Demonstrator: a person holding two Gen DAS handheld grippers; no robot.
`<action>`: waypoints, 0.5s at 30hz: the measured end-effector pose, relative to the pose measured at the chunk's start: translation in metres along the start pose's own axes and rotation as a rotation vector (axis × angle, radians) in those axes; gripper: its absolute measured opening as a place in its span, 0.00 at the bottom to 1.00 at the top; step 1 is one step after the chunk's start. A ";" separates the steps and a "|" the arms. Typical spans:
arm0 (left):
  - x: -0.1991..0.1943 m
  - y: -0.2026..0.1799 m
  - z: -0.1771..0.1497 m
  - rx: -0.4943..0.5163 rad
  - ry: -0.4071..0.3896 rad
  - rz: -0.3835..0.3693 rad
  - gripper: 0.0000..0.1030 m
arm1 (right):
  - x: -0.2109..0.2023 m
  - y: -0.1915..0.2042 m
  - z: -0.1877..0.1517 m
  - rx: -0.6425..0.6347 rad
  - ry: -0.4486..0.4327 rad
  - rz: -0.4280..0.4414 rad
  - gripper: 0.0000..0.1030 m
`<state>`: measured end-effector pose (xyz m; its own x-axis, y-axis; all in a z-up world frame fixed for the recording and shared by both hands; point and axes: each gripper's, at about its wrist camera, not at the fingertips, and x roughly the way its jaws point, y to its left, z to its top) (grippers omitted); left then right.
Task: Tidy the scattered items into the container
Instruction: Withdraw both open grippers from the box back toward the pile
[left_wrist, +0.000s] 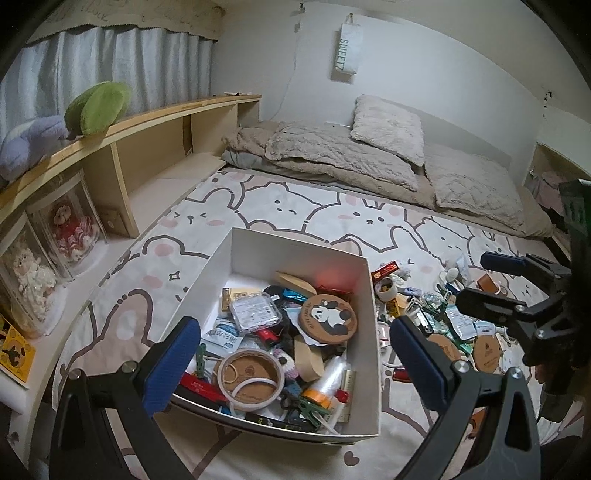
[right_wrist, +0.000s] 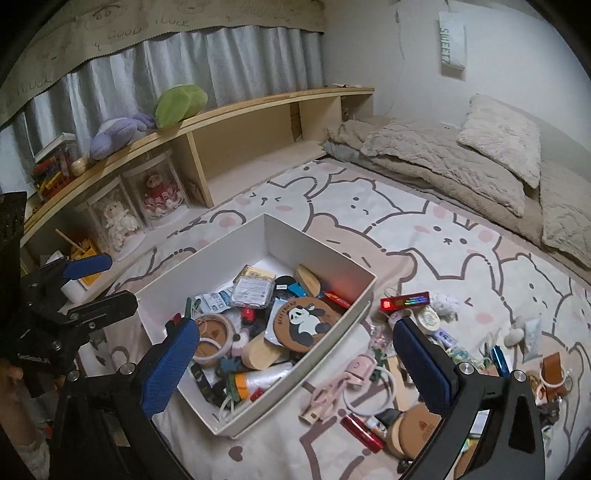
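Note:
A white box (left_wrist: 295, 242) (right_wrist: 207, 254) sits on the bear-print sheet, filled with small items such as a panda coaster (left_wrist: 328, 314) (right_wrist: 303, 321) and a tape roll (left_wrist: 251, 376) (right_wrist: 212, 338). My left gripper (left_wrist: 295, 363) (right_wrist: 98, 286) hangs open above the box's near end, holding nothing. My right gripper (right_wrist: 297, 365) (left_wrist: 491, 284) is open and empty too, over the box's right rim. To the right of the box lie scattered items: a pink gadget (right_wrist: 354, 373), a red pack (right_wrist: 404, 301), cork coasters (right_wrist: 417, 432) (left_wrist: 485, 354) and a red tube (right_wrist: 364, 430).
A long wooden shelf (left_wrist: 155, 122) (right_wrist: 258, 107) runs along the left, with plush toys on top and dolls in clear cases (left_wrist: 74, 221) (right_wrist: 159, 192) below. Folded beige bedding and pillows (left_wrist: 369, 147) (right_wrist: 480, 147) lie at the far end against the wall.

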<state>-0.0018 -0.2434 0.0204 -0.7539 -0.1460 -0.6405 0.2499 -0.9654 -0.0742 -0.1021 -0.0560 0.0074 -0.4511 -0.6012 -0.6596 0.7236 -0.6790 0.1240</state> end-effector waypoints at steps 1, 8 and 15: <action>-0.001 -0.003 0.000 0.005 0.001 0.001 1.00 | -0.004 -0.002 -0.001 0.001 -0.002 -0.001 1.00; -0.013 -0.030 0.004 0.053 -0.014 0.015 1.00 | -0.037 -0.013 -0.012 -0.013 -0.021 -0.017 1.00; -0.032 -0.061 0.007 0.117 -0.036 0.025 1.00 | -0.070 -0.026 -0.024 -0.007 -0.047 -0.029 1.00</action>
<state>0.0028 -0.1809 0.0502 -0.7704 -0.1759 -0.6128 0.1980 -0.9797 0.0322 -0.0771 0.0142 0.0324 -0.4960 -0.6001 -0.6275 0.7130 -0.6940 0.1001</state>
